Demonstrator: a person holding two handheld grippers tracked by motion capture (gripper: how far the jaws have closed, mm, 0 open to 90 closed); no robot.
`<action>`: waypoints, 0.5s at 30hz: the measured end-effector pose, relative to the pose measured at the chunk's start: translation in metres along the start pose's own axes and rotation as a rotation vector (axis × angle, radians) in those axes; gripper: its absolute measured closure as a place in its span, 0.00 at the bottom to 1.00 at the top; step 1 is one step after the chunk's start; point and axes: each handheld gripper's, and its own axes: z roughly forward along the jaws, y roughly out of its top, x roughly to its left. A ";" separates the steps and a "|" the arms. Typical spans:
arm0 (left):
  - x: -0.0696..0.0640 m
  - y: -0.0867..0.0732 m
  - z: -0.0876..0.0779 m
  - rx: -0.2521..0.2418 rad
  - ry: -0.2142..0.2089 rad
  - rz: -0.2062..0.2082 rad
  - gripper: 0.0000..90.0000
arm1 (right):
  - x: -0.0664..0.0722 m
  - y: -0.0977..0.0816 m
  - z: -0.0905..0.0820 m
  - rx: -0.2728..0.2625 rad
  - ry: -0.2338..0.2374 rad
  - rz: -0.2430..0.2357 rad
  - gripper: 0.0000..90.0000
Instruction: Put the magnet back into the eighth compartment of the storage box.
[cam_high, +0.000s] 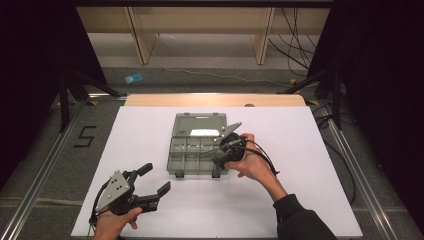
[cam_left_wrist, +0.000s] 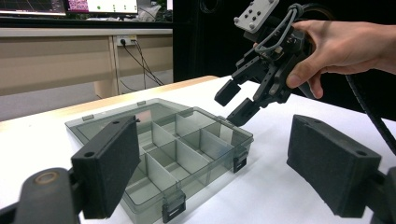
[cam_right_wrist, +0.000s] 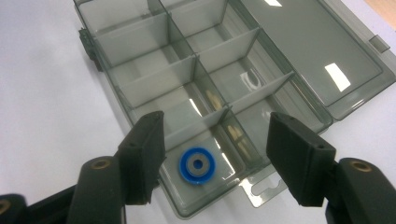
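Compartment box (cam_high: 196, 150) — smoky clear plastic, lid swung fully open and lying flat — sits near the centre of the white desk (cam_high: 150, 125). In the high view the lid is toward 12 o'clock and the divided tray toward 6 o'clock, with two dark latches on the near edge.

Right gripper (cam_high: 226, 150) is held over the tray's 3 o'clock end, tipped down toward the corner compartment. In the right gripper view its jaws stand roughly half open with nothing clamped between them; the pads are clear of the tray walls. Directly below the gap lies a blue ring with a grey centre (cam_right_wrist: 197, 165), flat on the floor of the end compartment, touching neither jaw. Neighbouring compartments show pale reflections; I cannot tell what they contain.

Left gripper (cam_high: 152, 180) is at about 7 o'clock from the box, well apart from it, low over the desk, jaws pointing toward 2 o'clock. Its jaws are spread wide and hold nothing — the left gripper view shows the box and the right gripper (cam_left_wrist: 238, 103) framed between the two black pads (cam_left_wrist: 109, 163).
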 end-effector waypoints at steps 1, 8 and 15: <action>0.000 0.000 0.000 -0.001 0.000 0.000 0.18 | 0.001 0.000 -0.001 -0.002 0.002 -0.001 0.41; 0.000 0.000 0.000 -0.002 -0.001 0.001 0.18 | 0.004 0.003 -0.006 -0.036 0.007 0.011 0.38; 0.000 0.000 0.000 -0.001 -0.001 0.000 0.18 | 0.005 0.003 -0.011 -0.065 0.005 0.019 0.37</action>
